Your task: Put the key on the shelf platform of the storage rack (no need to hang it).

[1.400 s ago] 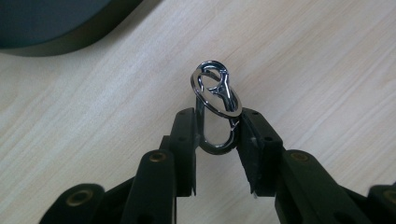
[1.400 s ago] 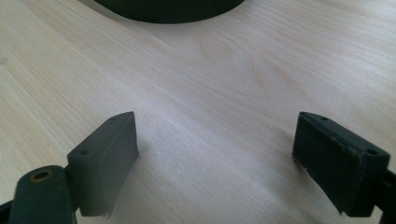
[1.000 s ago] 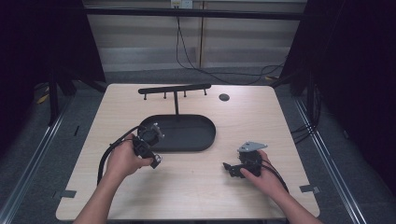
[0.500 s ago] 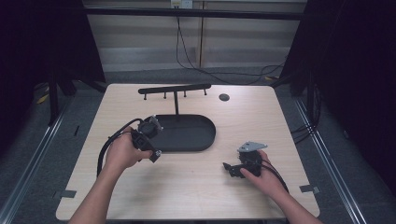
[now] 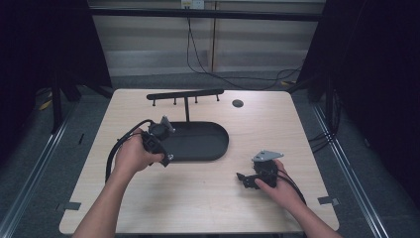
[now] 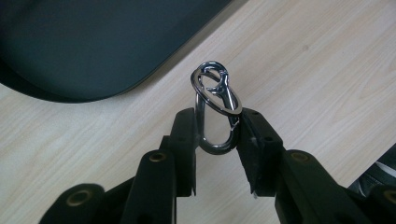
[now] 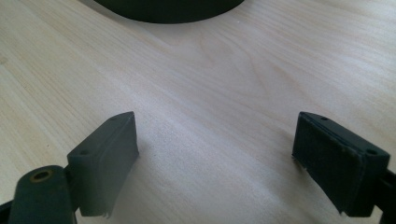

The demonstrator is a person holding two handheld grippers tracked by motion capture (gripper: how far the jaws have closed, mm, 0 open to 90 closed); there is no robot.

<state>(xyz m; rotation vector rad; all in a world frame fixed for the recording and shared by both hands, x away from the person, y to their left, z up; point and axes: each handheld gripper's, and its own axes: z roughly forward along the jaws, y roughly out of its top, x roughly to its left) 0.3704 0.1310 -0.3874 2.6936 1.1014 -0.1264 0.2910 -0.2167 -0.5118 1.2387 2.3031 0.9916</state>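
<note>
A shiny metal snap hook with a ring (image 6: pixel 215 108) stands upright between the jaws of my left gripper (image 6: pixel 217 135), which is shut on it just above the wooden table. From above, that left gripper (image 5: pixel 167 157) hangs at the near left rim of the black oval base (image 5: pixel 208 144). A post rises from the base to a black bar with several pegs (image 5: pixel 184 94). My right gripper (image 5: pixel 242 179) rests low over the table at the front right, and its own view shows the right gripper (image 7: pixel 217 161) open wide with bare wood between its jaws.
A small dark round disc (image 5: pixel 237 103) lies on the table near the back edge, right of the bar. The light wooden table (image 5: pixel 198 198) is ringed by dark floor and metal rails. Cables trail from both grippers toward the person's arms.
My left gripper has shifted a little back and up along the base's left rim and turned in the hand. The right gripper has stayed put.
</note>
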